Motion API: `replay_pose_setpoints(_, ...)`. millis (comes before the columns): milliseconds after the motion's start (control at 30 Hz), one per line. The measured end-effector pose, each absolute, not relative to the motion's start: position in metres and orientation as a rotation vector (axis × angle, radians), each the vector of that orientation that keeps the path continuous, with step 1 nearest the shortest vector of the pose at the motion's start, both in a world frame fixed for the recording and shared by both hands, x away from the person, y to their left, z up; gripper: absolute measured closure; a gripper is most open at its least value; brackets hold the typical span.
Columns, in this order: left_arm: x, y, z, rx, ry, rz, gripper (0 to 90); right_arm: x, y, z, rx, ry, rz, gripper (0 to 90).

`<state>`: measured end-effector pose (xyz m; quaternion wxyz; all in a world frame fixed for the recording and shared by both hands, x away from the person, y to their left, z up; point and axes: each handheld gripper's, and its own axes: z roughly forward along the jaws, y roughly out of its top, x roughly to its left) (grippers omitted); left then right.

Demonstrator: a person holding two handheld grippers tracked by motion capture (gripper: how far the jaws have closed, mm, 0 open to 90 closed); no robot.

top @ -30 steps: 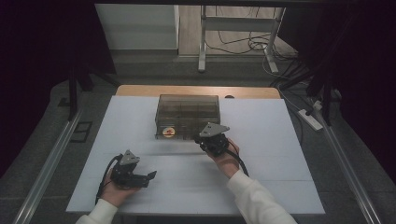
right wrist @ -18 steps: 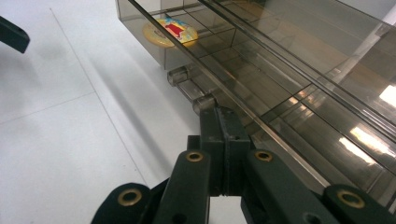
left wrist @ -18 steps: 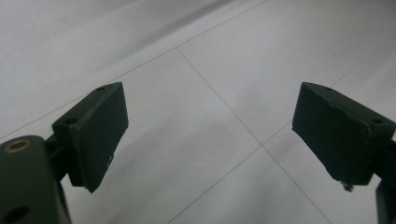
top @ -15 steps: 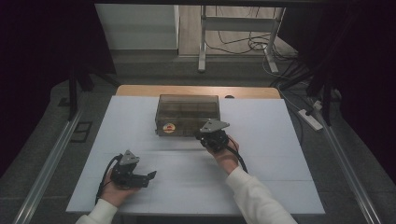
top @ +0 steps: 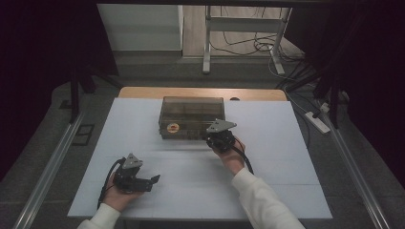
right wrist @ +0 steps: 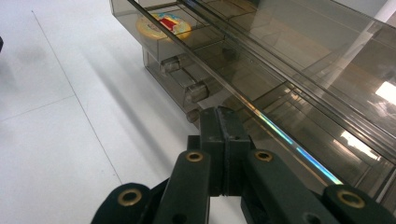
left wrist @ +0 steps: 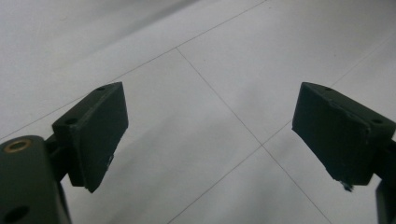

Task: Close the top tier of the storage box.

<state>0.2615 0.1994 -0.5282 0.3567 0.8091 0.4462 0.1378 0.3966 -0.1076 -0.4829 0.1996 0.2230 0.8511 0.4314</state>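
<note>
A smoky see-through drawer box [top: 191,112] [right wrist: 280,60] stands at the far middle of the white table [top: 272,157]. A round yellow and red sticker [top: 173,127] [right wrist: 163,24] shows at its front left. My right gripper [top: 214,137] [right wrist: 223,116] is shut, pads pressed together, tips against the box's lower front right, just right of a small clear knob [right wrist: 193,115]. I see nothing between its jaws. My left gripper [top: 152,181] [left wrist: 210,130] rests open at the near left, with bare table between its jaws.
More clear knobs [right wrist: 196,91] line the box's front. A wooden strip [top: 200,92] runs behind the white surface. Metal rails [top: 52,162] flank the table. A power strip [top: 319,121] and cables lie on the floor at the far right.
My right gripper has edged forward toward the box. The front part with the sticker has slid back toward the box. The left gripper has stayed still.
</note>
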Motion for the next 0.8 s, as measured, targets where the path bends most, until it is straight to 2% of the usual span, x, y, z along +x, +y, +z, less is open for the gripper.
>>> replay_pose_setpoints(800,0.262,0.200,-0.528,2.091,1.151,0.356,10.9,0.412,-0.111,-0.486,0.657,2.349,1.223,89.3)
